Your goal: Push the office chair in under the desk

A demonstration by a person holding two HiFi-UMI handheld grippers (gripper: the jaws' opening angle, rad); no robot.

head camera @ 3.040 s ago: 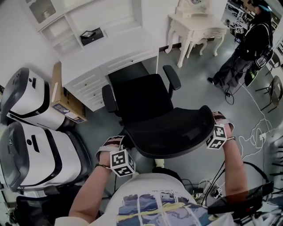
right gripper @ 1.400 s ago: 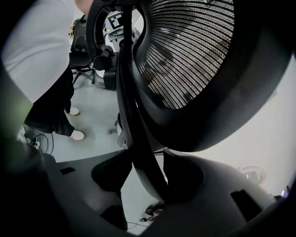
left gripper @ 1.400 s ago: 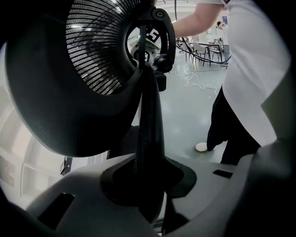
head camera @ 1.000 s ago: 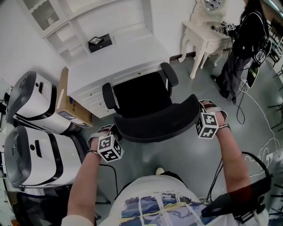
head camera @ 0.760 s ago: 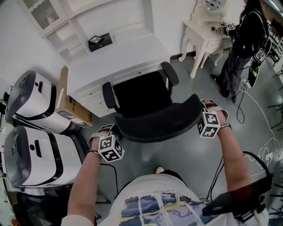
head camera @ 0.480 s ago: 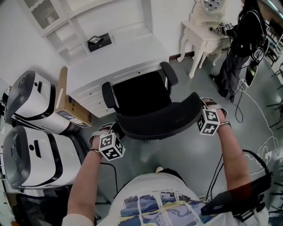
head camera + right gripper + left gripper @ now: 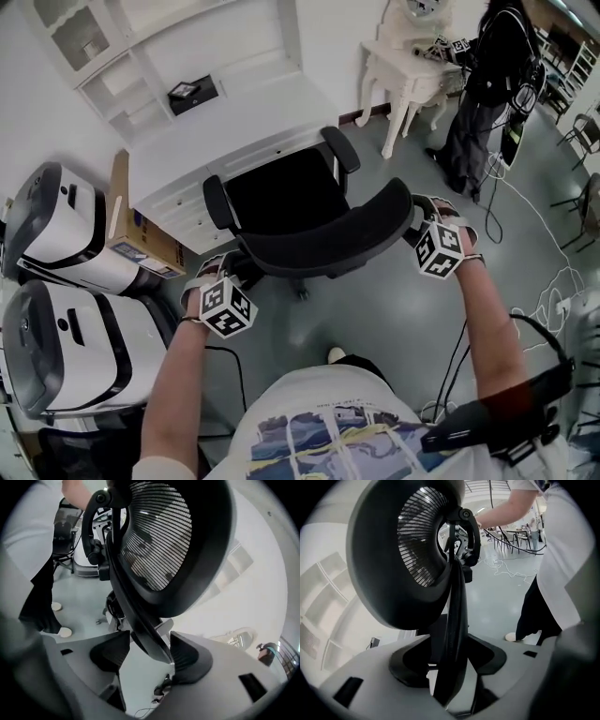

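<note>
The black office chair stands with its seat at the opening of the white desk and its mesh backrest toward me. My left gripper is at the backrest's left edge, my right gripper at its right edge. In the left gripper view the backrest rim runs between the jaws of the left gripper, which are opening, with gaps at both pads. In the right gripper view the backrest rim lies between the opening jaws of the right gripper, close to the right pad.
Two large white machines stand at the left, with a cardboard box beside the desk. A white ornate table and a standing person are at the back right. Cables lie on the floor at the right.
The chair has rolled forward toward the desk, with both grippers following at the backrest's edges. The seat now reaches the desk's opening.
</note>
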